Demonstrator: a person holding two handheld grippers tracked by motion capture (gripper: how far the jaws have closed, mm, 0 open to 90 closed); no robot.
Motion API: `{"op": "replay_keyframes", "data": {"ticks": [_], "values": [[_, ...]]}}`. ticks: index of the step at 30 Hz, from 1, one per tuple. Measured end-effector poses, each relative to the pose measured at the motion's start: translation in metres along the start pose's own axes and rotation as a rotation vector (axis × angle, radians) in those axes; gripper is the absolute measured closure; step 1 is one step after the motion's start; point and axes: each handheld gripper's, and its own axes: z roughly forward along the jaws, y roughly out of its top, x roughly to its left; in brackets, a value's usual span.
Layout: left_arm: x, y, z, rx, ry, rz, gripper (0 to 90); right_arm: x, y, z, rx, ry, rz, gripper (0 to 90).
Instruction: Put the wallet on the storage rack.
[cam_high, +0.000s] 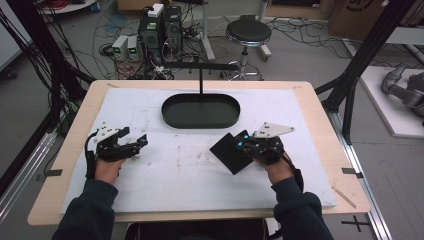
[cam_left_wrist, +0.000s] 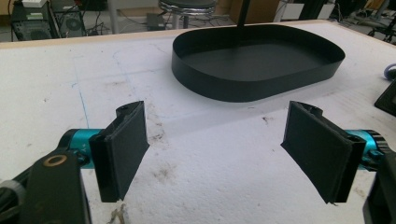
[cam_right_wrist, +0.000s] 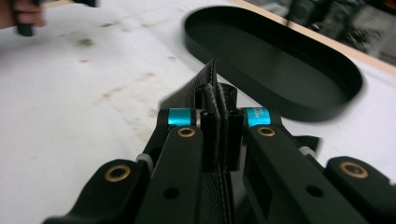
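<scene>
White table (cam_high: 165, 175): right gripper (cam_high: 244, 142) pinches black leather piece (cam_high: 231, 152), seemingly corner-forward; left gripper (cam_high: 140, 142) spread.

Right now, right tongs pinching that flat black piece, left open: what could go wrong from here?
1. The right tongs grip the flat black piece only at one edge; it may swing or slip in transit.
2. The oval tray has a raised wall and a post with a crossbar; a low or high approach could catch either.
3. The left tongs are open and idle, offering no support.
</scene>
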Motion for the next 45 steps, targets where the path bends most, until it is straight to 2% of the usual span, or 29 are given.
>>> {"op": "replay_keyframes", "data": {"ticks": [3,6,7,10,12,14,15,16,17,18,19,20,22,23,24,25,28,34,35,36,40,41,42,43,44,45], "values": [[0.0,0.0,0.0,0.0,-0.001,0.0,21.7,0.017,0.007,0.014,0.011,0.032,-0.049,88.7],[0.0,0.0,-0.001,0.0,-0.001,0.001,21.7,0.022,0.008,0.021,0.019,0.032,-0.068,87.7],[0.001,0.0,-0.001,-0.002,-0.001,0.001,21.7,0.025,0.008,0.027,0.042,0.047,-0.084,85.8],[0.001,0.0,-0.001,-0.001,0.002,0.0,21.7,0.026,0.006,0.03,0.054,0.063,-0.083,83.7],[0.001,0.0,-0.001,-0.003,0.002,-0.004,21.7,0.027,0.006,0.031,0.043,0.075,-0.089,69.1],[0.001,0.0,-0.001,-0.002,0.003,-0.004,21.7,0.026,0.005,0.029,0.027,0.066,-0.076,60.7],[0.001,0.0,-0.001,-0.002,0.002,-0.005,21.7,0.026,0.005,0.029,0.027,0.066,-0.076,60.7],[0.001,0.0,-0.001,-0.001,0.002,-0.004,21.7,0.025,0.005,0.028,0.017,0.061,-0.071,55.1],[0.001,0.0,-0.001,-0.002,0.003,-0.004,21.7,0.024,0.004,0.026,0.001,0.045,-0.072,50.2],[0.001,0.0,-0.001,-0.001,0.003,-0.003,21.7,0.022,0.002,0.023,-0.029,-0.029,-0.073,38.2],[0.002,0.0,-0.001,0.0,0.004,-0.001,21.7,0.022,0.001,0.023,-0.033,-0.058,-0.065,34.1],[0.002,0.0,-0.001,0.0,0.004,-0.001,21.8,0.02,0.0,0.022,-0.032,-0.073,-0.056,32.4],[0.002,0.0,-0.001,0.0,0.004,-0.003,21.7,0.018,-0.001,0.022,-0.028,-0.074,-0.039,29.6],[0.002,0.0,-0.001,0.001,0.003,-0.004,21.8,0.015,-0.006,0.026,0.0,-0.067,-0.011,27.2],[0.002,0.0,-0.001,0.001,0.003,-0.004,21.7,0.015,-0.006,0.026,0.0,-0.067,-0.011,27.2],[0.001,0.0,-0.001,0.002,0.003,-0.003,21.7,0.015,-0.009,0.03,0.031,-0.052,-0.003,24.6],[0.001,0.0,-0.001,0.005,0.005,0.0,21.8,0.016,-0.012,0.036,0.062,-0.045,-0.003,21.9],[0.0,-0.001,0.0,0.01,0.001,0.002,21.8,0.017,-0.02,0.056,0.123,-0.037,0.031,23.0],[0.0,-0.001,0.0,0.01,-0.001,0.0,21.7,0.017,-0.02,0.057,0.127,-0.03,0.038,29.0],[0.001,-0.001,0.0,0.011,0.001,0.003,21.8,0.016,-0.019,0.058,0.112,-0.03,0.028,39.1],[0.001,-0.001,0.0,0.013,0.0,0.001,21.8,0.015,-0.019,0.056,0.106,-0.005,0.05,56.3],[0.001,-0.001,0.0,0.013,0.0,0.001,21.8,0.015,-0.019,0.056,0.106,-0.005,0.05,56.3],[0.001,-0.001,0.0,0.012,0.0,0.002,21.8,0.014,-0.018,0.054,0.096,0.004,0.066,66.3],[0.001,-0.001,0.0,0.012,-0.003,0.0,21.8,0.014,-0.018,0.054,0.096,0.004,0.066,66.3],[0.001,-0.001,0.0,0.01,-0.004,0.002,21.8,0.013,-0.016,0.052,0.089,0.002,0.071,72.1],[0.001,-0.001,0.0,0.006,-0.008,0.004,21.8,0.012,-0.015,0.052,0.088,0.004,0.078,74.0]]}}
